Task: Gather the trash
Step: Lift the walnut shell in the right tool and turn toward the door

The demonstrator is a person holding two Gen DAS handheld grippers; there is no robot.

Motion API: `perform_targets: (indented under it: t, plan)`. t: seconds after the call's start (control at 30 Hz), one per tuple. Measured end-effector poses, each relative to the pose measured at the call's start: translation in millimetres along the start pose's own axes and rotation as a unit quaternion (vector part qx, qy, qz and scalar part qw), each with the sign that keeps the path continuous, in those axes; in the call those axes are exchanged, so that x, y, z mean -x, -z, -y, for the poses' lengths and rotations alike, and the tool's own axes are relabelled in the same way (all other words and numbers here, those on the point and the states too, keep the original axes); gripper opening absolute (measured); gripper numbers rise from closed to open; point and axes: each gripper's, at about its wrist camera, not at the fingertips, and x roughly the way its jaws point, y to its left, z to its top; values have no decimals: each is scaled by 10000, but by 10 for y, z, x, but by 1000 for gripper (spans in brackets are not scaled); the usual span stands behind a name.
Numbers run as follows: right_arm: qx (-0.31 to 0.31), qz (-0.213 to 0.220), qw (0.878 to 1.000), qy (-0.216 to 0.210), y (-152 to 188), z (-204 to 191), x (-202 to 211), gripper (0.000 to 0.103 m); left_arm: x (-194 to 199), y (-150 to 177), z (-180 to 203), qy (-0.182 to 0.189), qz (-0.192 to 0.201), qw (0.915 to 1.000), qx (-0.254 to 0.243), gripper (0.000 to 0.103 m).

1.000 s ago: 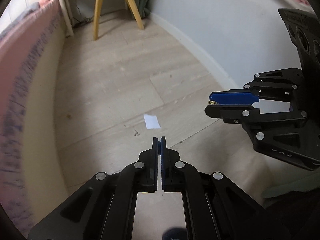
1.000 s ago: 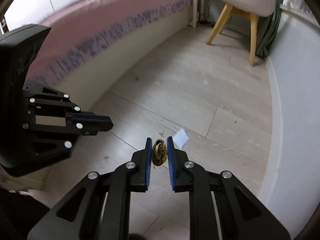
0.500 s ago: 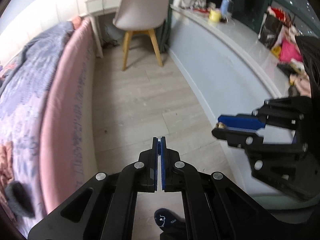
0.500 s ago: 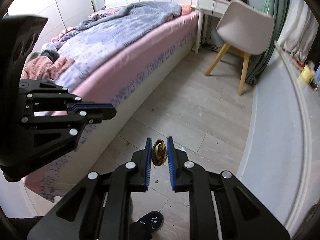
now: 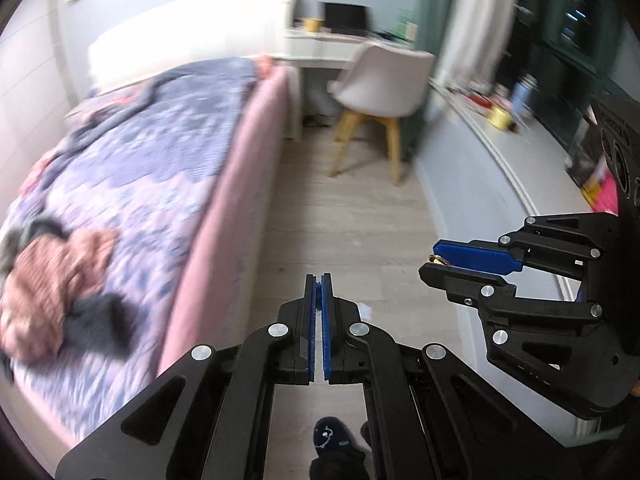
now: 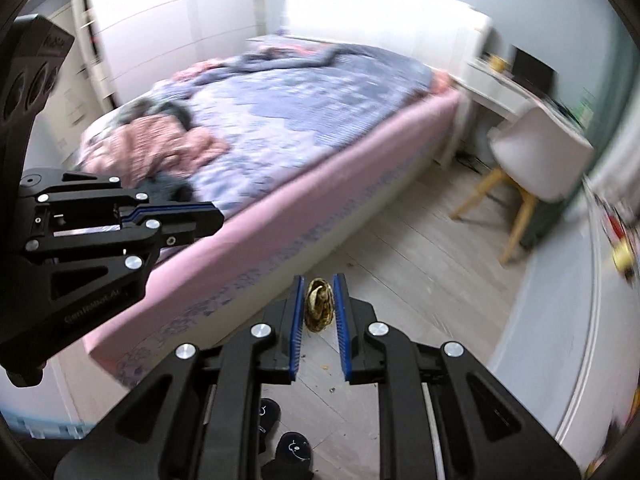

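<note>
Trash: a crumpled gold-brown wrapper (image 6: 319, 305) sits pinched between the blue pads of the right tongs (image 6: 319, 312), high above the floor (image 6: 404, 264). Its long axis runs along the fingers, pointing forward and down toward the floorboards. The left tongs (image 5: 319, 304) are closed pad to pad with nothing between them; in the right view they hang at the left (image 6: 208, 218), level with the bed (image 6: 304, 120). A white paper scrap (image 5: 365, 312) lies on the floor just right of the left tongs' tips. The bed, with a pink side and a purple-blue cover, fills the left of the room, and rumpled pink clothes (image 5: 56, 280) lie on it. Beyond stand a white desk (image 5: 340, 46) and a chair (image 5: 380, 88) on wooden legs. A long sill (image 5: 516, 160) with clutter runs along the right. Dark slippers (image 6: 294, 446) show below the tongs.
</note>
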Motion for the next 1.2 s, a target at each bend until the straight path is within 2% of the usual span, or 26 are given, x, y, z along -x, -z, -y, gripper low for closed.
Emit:
perform_targets:
  t: [0.13,0.2,0.27,0.4,0.47,0.5,0.53,0.63,0.73,0.77,0.9,1.1,1.2]
  plan:
    - [837,-33,9952,-502,-130,-387,72,16,428,316,-286,-634,33,9949,778,1]
    - [1199,12,9904,-694,-166,-570,141,16,622,513,-416,-960,27,9884,1177,1]
    - [1610,76,9826,-922,-211,-835,168,16,842,748,-597,-1258,15,9783,1644,1]
    - [2258,170,9629,-1470,-285,-1486,256,16,1341,1220,-939,-1900,50,9527,2372,1]
    - [2646,245,9472,-1792,-315,-1916,322,16,1636,1486,-1134,-2233,107,9364,2704,1]
    - [2729,260,9435,-1863,-321,-2023,339,16,1778,1622,-1230,-2372,136,9285,2855,1]
    - [2974,307,9316,-2068,-330,-2321,379,16,1930,1770,-1337,-2522,163,9190,3025,1]
    - [3354,373,9112,-2363,-311,-2872,431,16,2333,2226,-1648,-2903,215,8915,3470,1]
    - [3696,354,8905,-2628,-258,-3559,431,16,2672,2696,-1954,-3182,195,8691,3782,1]
    - [3814,325,8819,-2754,-230,-3895,431,16,2784,2849,-2056,-3245,191,8629,3871,1]
    - [4121,316,8616,-2947,-101,-4734,466,16,3176,3436,-2443,-3438,205,8418,4157,1]
    - [4271,260,8433,-3252,-41,-6020,482,16,3793,4254,-3114,-3699,46,8174,4417,1]
    - [4369,211,8341,-3362,-63,-6475,460,16,4021,4549,-3468,-3832,34,8006,4607,1]
